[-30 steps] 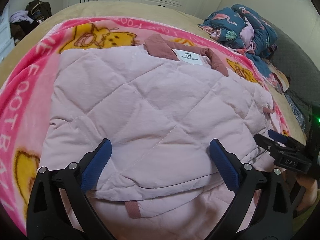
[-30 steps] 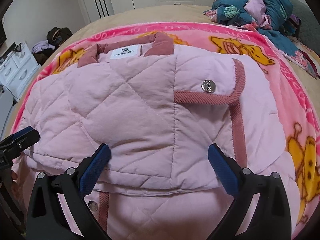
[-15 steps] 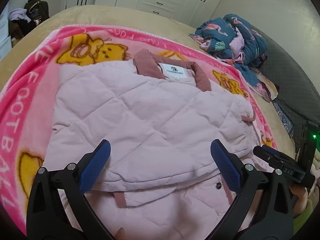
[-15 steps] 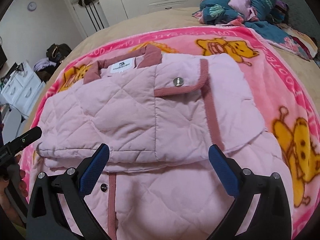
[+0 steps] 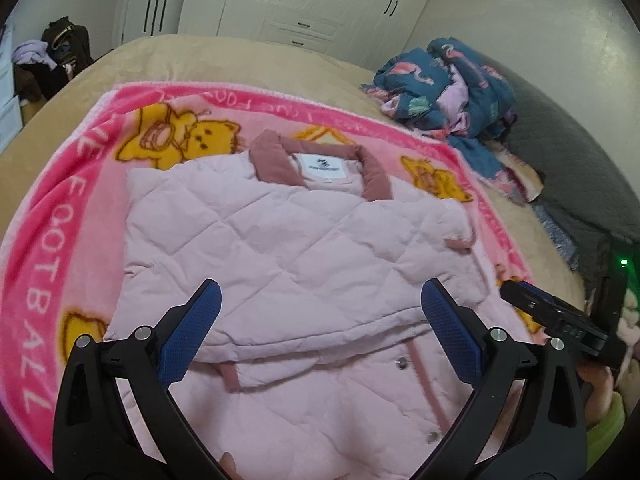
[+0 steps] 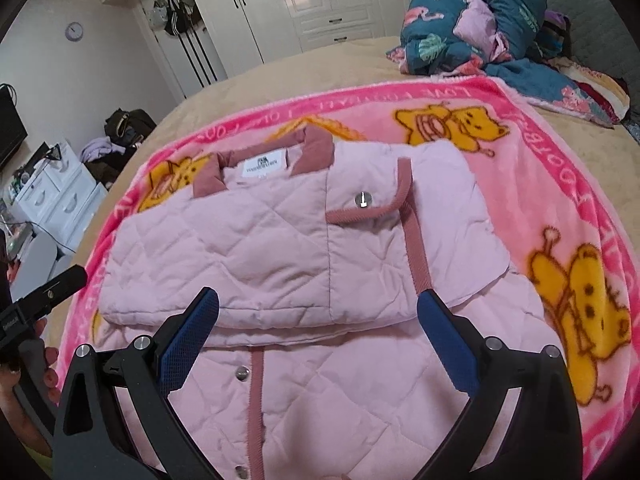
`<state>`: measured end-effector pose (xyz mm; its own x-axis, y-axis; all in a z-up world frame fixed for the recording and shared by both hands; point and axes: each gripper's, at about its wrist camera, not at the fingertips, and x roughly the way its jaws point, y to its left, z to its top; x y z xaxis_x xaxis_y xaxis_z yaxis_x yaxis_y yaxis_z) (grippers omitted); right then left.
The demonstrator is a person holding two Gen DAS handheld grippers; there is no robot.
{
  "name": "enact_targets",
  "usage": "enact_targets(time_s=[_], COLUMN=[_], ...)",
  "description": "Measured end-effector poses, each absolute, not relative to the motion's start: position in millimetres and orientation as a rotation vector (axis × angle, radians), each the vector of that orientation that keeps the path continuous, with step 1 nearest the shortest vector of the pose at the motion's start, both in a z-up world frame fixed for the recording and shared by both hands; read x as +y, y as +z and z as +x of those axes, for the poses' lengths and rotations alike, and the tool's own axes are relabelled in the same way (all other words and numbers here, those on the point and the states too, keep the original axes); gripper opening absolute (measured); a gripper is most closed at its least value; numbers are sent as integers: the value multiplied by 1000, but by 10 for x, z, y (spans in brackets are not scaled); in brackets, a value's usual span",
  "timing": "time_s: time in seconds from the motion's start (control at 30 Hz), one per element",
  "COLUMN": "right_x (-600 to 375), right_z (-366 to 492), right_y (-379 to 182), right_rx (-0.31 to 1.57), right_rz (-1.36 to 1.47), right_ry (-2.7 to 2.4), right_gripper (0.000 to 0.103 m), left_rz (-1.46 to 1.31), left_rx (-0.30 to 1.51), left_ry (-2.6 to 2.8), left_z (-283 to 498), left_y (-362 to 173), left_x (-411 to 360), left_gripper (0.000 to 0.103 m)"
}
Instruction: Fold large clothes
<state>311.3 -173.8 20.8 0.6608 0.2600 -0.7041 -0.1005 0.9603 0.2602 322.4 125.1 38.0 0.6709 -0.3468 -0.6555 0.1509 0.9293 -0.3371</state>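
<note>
In the left wrist view: left gripper (image 5: 320, 334) higher and farther back than half a second ago, fingers spread wide, gripping nothing. Jacket (image 5: 296, 248) at frame centre on the blanket (image 5: 44, 216), both sides folded in, collar (image 5: 276, 160) toward the top, lower hem running off the bottom edge. More bed (image 5: 224, 60) and wardrobe (image 5: 304, 4) visible now at the top. Wide band of blanket bare at frame left; narrower strip at right, then the right gripper (image 5: 560, 316) at the right edge. Heap of bedding (image 5: 444, 84) well apart at upper right.

In the right wrist view: right gripper (image 6: 318, 336) likewise drawn back and up, fingers spread, holding nothing, hovering above the jacket (image 6: 280, 252). Folded edge lying across the frame just beyond the fingertips; placket with snaps running down to the bottom edge. Blanket (image 6: 532, 184) bare at right and top. Left gripper (image 6: 40, 300) at the left edge, off the jacket, with a hand (image 6: 40, 364) below it. Dresser (image 6: 52, 196) past the bed's left edge.
</note>
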Motion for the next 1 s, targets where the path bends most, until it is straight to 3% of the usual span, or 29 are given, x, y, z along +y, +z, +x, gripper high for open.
enact_targets(time_s=[1.0], right_x=[-1684], right_z=[2271], right_y=[971], right_rx=[627], right_rz=[193], right_ry=[257], right_gripper=[99], left_rz=[-241], left_rx=[619], left_ry=[-210], left_z=[2468], left_y=[984], left_x=[1383], left_gripper=[94])
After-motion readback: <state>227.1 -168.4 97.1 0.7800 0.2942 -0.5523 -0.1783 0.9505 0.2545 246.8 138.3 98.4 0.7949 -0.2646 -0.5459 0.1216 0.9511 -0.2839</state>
